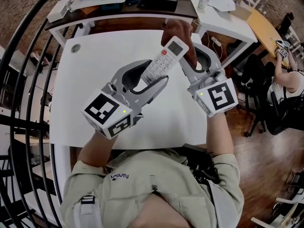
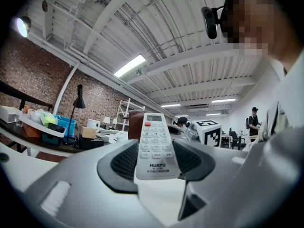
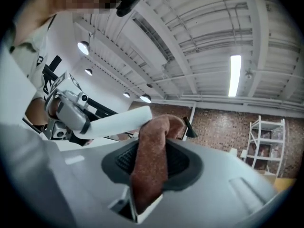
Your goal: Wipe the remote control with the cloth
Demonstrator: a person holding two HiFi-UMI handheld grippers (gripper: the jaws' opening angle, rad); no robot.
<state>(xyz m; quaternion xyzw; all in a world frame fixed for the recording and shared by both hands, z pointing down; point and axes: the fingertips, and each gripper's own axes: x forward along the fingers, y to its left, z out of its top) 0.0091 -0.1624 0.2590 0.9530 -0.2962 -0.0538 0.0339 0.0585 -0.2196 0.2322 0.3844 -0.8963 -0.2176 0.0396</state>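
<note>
My left gripper (image 1: 151, 80) is shut on the lower end of a white remote control (image 1: 164, 61), which slants up and away over the white table (image 1: 95, 75). In the left gripper view the remote (image 2: 156, 146) stands button side up between the dark pads. My right gripper (image 1: 191, 56) is shut on a brown cloth (image 1: 183, 39) that lies against the remote's top end. In the right gripper view the cloth (image 3: 151, 165) hangs folded between the jaws, its top touching the remote (image 3: 116, 122).
A dark desk (image 1: 118, 6) crowded with boxes and trays stands behind the table. A second white table (image 1: 223, 13) lies at the back right. A seated person (image 1: 285, 94) is at the right edge. A black railing (image 1: 23, 80) curves along the left.
</note>
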